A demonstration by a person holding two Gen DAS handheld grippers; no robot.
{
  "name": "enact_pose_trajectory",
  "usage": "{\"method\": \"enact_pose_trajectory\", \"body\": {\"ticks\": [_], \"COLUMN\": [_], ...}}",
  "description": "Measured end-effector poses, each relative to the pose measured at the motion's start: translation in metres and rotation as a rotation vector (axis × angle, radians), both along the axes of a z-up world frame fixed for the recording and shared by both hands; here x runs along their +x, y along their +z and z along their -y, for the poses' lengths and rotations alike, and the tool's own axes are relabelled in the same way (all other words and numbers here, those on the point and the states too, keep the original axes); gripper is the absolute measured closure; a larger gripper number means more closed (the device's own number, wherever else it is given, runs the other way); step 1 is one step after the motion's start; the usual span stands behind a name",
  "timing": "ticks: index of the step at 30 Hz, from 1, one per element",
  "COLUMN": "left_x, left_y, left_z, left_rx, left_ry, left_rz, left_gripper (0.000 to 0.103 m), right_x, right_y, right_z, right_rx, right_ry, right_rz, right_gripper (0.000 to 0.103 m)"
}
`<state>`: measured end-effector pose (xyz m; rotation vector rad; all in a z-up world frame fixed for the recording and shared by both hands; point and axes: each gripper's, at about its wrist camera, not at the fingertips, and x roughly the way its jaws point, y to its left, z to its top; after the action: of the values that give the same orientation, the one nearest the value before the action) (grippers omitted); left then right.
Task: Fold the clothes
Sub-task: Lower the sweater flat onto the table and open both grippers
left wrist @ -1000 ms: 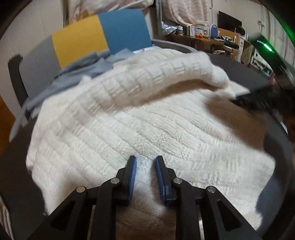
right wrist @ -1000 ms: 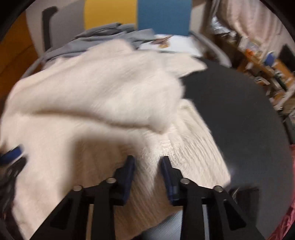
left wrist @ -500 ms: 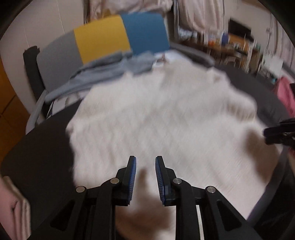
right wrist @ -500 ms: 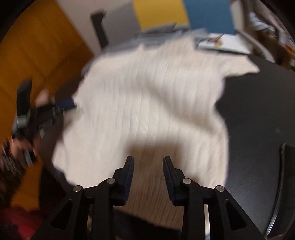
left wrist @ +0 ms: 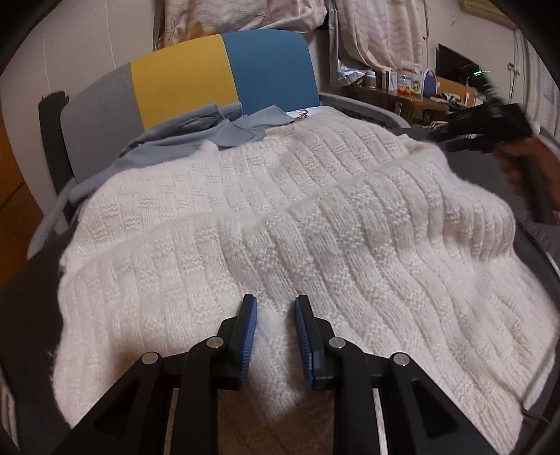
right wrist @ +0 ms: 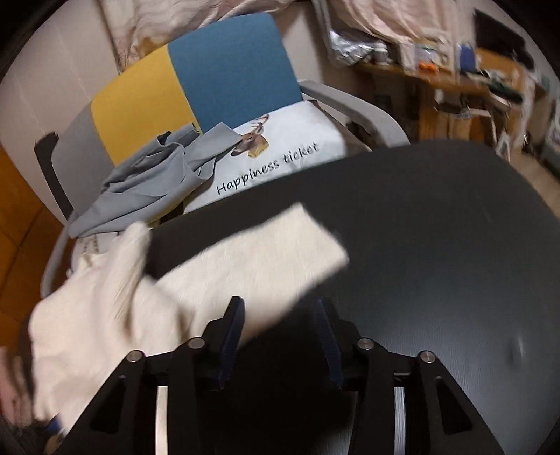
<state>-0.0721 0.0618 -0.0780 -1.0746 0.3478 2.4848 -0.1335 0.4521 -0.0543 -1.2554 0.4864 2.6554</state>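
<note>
Gripping white sweater (left wrist: 315, 224) fabric: left tool (left wrist: 274, 309). Right tool (right wrist: 280, 315), jaws just widened and now empty, has left the sweater for bare dark counter (right wrist: 437, 227).

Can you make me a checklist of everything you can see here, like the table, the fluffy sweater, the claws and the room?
Surface: dark round table, bare on the right side.
Job's things: white knit sweater spread over the table, one part folded across it; a sleeve lies out on the bare top.
Clutter: grey garment and a white "Happiness ticket" cloth on the chair behind the table.
Claws: left claw pinching a bunch of sweater; right claw has just been opening, nothing between its fingers, only the sleeve's edge under one.
Cables: nothing seen.
Surroundings: hanging laundry, a crowded wooden shelf.
</note>
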Motion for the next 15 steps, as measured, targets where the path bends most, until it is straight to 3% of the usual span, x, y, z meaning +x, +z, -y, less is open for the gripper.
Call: {"method": "enact_pose_trajectory", "body": {"ticks": [3, 5, 8, 9, 11, 12, 15], "left_x": [-0.005, -0.004, -0.004, -0.005, -0.009, -0.011, -0.021], "left_y": [-0.001, 0.002, 0.012, 0.021, 0.042, 0.050, 0.055], "left_z": [0.005, 0.001, -0.003, -0.004, -0.008, -0.012, -0.036], "left_rx": [0.045, 0.035, 0.049, 0.083, 0.177, 0.192, 0.111], "left_ry": [0.000, 0.001, 0.035, 0.052, 0.079, 0.085, 0.060], "left_rz": [0.021, 0.020, 0.037, 0.035, 0.009, -0.016, -0.079], "left_gripper": [0.081, 0.081, 0.081, 0.081, 0.081, 0.081, 0.081], "right_x": [-0.042, -0.068, -0.077, -0.075, -0.069, -0.067, -0.062], "right_y": [-0.013, -0.029, -0.042, -0.042, -0.040, -0.038, -0.029], "right_z": [0.009, 0.017, 0.029, 0.031, 0.033, 0.033, 0.030], "right_rx": [0.061, 0.103, 0.193, 0.208, 0.181, 0.165, 0.126], "right_ry": [0.043, 0.066, 0.078, 0.083, 0.106, 0.120, 0.114], "right_rz": [0.034, 0.095, 0.129, 0.125, 0.104, 0.100, 0.073], "right_gripper": [0.046, 0.041, 0.040, 0.044, 0.070, 0.090, 0.090]}}
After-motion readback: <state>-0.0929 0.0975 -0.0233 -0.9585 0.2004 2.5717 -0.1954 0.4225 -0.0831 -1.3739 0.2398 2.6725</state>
